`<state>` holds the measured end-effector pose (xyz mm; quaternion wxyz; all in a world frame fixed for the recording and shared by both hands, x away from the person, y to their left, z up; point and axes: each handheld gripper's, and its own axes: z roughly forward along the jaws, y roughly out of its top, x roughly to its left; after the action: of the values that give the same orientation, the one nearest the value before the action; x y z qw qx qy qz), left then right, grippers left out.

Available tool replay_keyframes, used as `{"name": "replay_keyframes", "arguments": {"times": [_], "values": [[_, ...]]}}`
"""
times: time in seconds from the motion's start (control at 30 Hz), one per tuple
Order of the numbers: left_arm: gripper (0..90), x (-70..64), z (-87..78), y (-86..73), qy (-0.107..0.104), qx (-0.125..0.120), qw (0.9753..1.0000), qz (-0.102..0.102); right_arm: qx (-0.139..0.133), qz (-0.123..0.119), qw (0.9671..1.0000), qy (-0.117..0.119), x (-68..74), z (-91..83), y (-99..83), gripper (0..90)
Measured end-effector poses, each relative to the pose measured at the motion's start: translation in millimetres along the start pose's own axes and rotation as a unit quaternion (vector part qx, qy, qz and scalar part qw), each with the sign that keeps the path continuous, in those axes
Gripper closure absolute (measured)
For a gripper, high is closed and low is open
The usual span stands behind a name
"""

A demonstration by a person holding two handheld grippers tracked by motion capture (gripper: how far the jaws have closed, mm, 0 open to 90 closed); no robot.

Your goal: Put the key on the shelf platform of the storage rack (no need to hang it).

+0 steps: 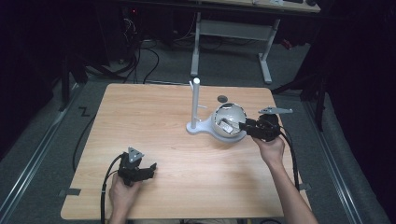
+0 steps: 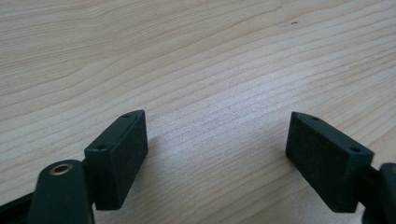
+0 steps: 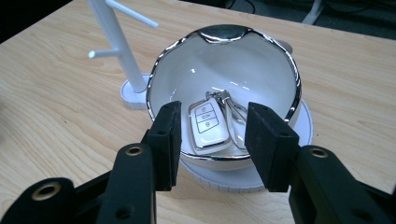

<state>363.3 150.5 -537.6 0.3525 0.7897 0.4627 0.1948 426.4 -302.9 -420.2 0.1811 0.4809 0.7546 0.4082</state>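
White key fob [image 3: 209, 127] in bowl [image 3: 224, 60], right gripper [image 3: 212, 140] released at its rim; tilted fob may slip, bowl tipping.

I find no word, number or brand that I can read anywhere. The white key fob [image 3: 208, 126] lying in the bowl [image 3: 280, 70] ahead of my right jaws carries three small button symbols in a column, too small to make out. On the floor at about 9 o'clock from the table [image 1: 154, 116] sits a dark zigzag mark [image 1: 84, 111], shaped like a Z.
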Motion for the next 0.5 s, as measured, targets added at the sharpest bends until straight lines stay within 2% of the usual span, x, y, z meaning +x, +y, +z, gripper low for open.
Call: {"name": "replay_keyframes", "arguments": {"times": [0.17,0.4,0.5], "values": [[21.2,0.0,0.0,0.0,0.000,0.000,1.0000,0.000,0.003,-0.012,0.9999,-0.004,4.0,-7.3,-5.7,54.7],[21.2,0.0,0.0,0.0,0.000,0.000,1.0000,0.000,-0.009,0.010,0.9999,0.003,-0.7,-20.4,-20.0,54.8],[21.1,-0.1,0.1,0.0,0.000,0.000,1.0000,0.000,-0.010,0.006,0.9999,0.002,-1.4,-23.6,-21.4,54.7]]}}
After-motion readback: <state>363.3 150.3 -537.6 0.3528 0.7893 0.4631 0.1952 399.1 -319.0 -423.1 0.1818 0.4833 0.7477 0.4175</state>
